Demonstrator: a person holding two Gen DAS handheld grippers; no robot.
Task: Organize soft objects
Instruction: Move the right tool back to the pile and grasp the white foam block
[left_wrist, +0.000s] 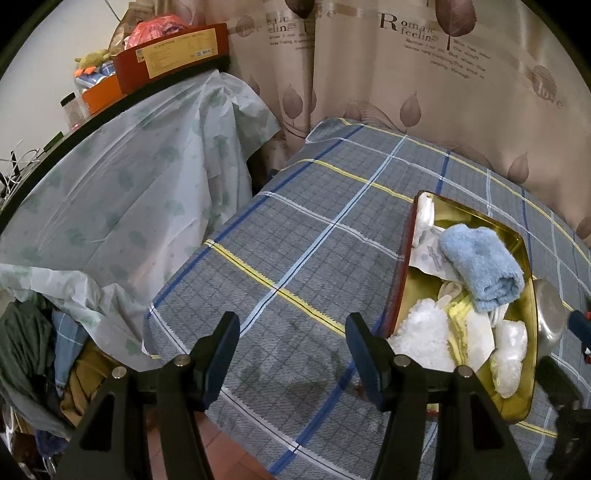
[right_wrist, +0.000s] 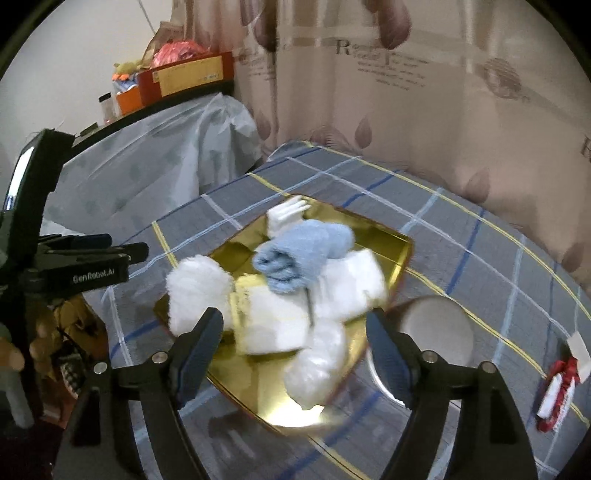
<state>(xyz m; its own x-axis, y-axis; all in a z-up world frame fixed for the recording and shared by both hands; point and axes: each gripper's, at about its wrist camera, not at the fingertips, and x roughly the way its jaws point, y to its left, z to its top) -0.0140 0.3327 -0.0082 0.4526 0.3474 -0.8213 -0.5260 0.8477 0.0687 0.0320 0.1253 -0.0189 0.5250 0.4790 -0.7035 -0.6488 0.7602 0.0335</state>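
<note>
Soft goods, the blue towel uppermost, are piled in the gold tray on the bench. Both tongs are held wide, empty. Placement seems finished; another item, perhaps far-right, is needed next.

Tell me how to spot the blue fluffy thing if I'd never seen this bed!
Find the gold tray on the checked bedspread. The rolled towel lies on top of the pile inside it. It is the only light blue thing there; everything around it is white or pale yellow.
</note>
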